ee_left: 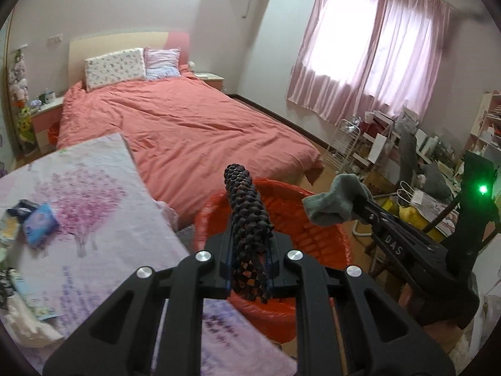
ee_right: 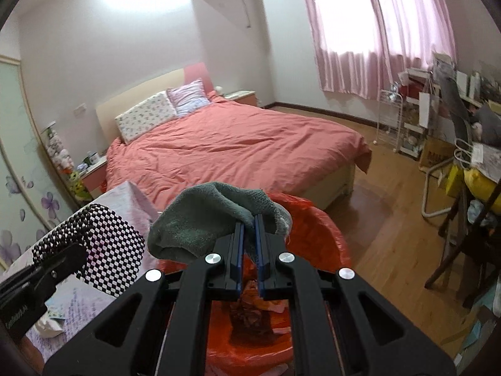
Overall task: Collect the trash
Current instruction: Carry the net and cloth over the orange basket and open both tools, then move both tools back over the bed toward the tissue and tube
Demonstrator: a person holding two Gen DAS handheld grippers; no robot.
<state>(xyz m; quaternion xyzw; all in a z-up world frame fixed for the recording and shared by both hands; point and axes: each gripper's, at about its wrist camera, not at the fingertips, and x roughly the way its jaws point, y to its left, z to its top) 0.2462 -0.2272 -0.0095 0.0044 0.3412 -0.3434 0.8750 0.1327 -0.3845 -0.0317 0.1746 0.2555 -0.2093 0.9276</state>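
The bed takes up most of the room, spread with a salmon-pink duvet, two pillows against the headboard. Pink curtains hang over the bright window to its right, and a cluttered desk stands further right along that wall. Nearer, on the left, a tabletop is covered with a lilac cloth printed with a pink tree; a blue packet and bits of paper lie on it.

Just beside the tabletop's edge stands the trash bin, lined with an orange-red plastic bag, with crumpled rubbish already at the bottom as the right wrist view shows.

Both tools hang over that bin. The left hand-held gripper is pinching a black-and-white checkered woven piece, which stands up between its jaws above the bin's rim. The right hand-held gripper has its jaws pressed together on a grey-green sock, which droops left of the fingertips, directly over the bin's mouth. The two held things sit near each other without touching.
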